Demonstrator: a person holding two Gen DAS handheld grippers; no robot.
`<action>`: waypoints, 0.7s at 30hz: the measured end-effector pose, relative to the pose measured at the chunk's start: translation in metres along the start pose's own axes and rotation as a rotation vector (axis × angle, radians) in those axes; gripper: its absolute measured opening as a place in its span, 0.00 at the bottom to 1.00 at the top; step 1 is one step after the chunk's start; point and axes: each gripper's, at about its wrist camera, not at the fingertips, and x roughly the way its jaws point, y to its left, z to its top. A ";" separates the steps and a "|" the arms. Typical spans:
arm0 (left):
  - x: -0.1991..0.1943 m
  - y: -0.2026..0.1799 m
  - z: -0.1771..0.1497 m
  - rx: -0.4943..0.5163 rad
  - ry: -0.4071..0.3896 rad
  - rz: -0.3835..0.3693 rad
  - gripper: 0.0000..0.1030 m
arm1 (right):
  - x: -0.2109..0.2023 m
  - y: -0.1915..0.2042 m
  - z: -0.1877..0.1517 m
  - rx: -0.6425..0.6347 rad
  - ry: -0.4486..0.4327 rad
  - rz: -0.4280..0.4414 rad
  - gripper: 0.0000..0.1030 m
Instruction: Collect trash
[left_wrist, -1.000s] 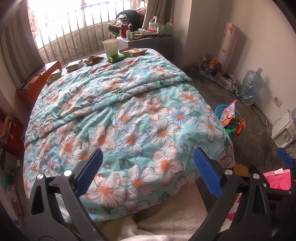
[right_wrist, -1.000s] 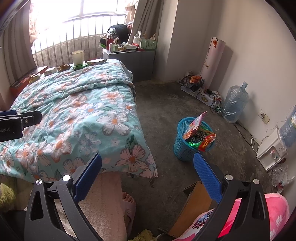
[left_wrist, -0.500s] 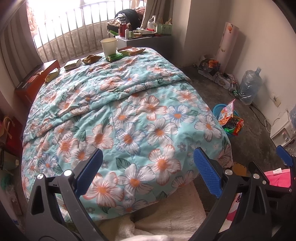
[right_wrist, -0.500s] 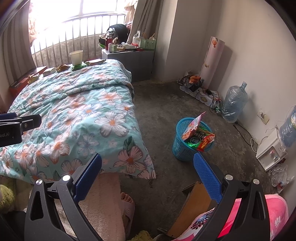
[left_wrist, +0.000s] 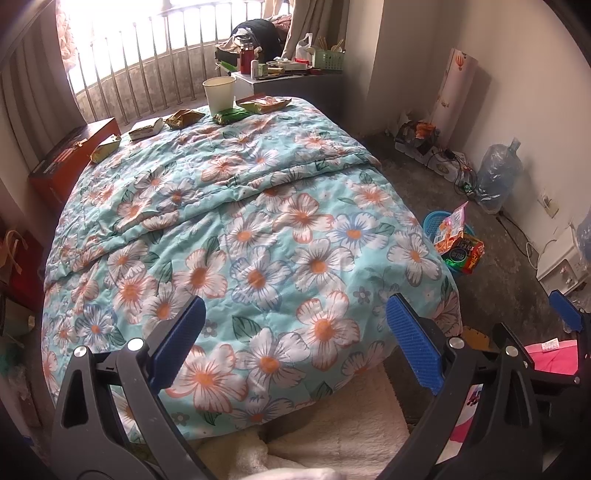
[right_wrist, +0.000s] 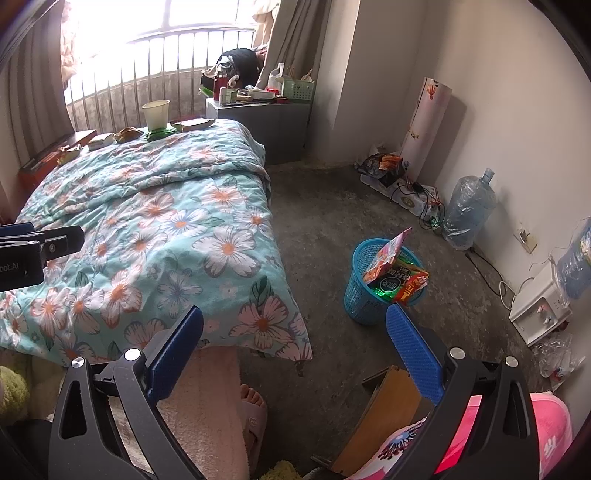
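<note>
1. Both grippers hung at the foot of the bed (left_wrist: 258, 229), over its flowered quilt; the left gripper (left_wrist: 295, 343) was spread wide with nothing between its blue pads, and the right gripper (right_wrist: 295, 347) was likewise released and empty.

2. The trash lay in a row along the far edge of the bed by the window railing: a paper cup (left_wrist: 219, 95) standing upright, a green wrapper (left_wrist: 231, 115) at its foot, a snack packet (left_wrist: 263, 104) to the right, and three more wrappers (left_wrist: 183, 119) trailing off to the left; all of it was well apart from both grippers.

3. A blue basket (right_wrist: 360, 291) stood on the bare floor to the right of the bed, snack bags (right_wrist: 397, 271) already poking above its rim; judging by that, some collecting was done and the row on the bed remained.

4. The step in hand appeared to be the reach for the next piece; doing it well would mean travelling up the bed before closing, since nothing lay within reach.

5. The flat wrappers would likely be best pinched by a raised edge, without snagging the quilt.

6. The cup looked light and easy to tip; gripping its wall low and squarely seemed safest, and whether it held anything could not be told.
</note>
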 end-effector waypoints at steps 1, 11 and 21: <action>0.000 0.001 0.000 0.000 0.000 0.001 0.92 | 0.000 0.000 0.000 -0.001 0.000 -0.001 0.94; 0.000 0.003 0.000 -0.001 0.000 0.000 0.92 | 0.000 0.000 0.000 0.000 -0.001 0.001 0.94; 0.000 0.001 0.000 -0.003 0.002 0.000 0.92 | 0.000 0.000 0.000 0.000 -0.001 0.001 0.94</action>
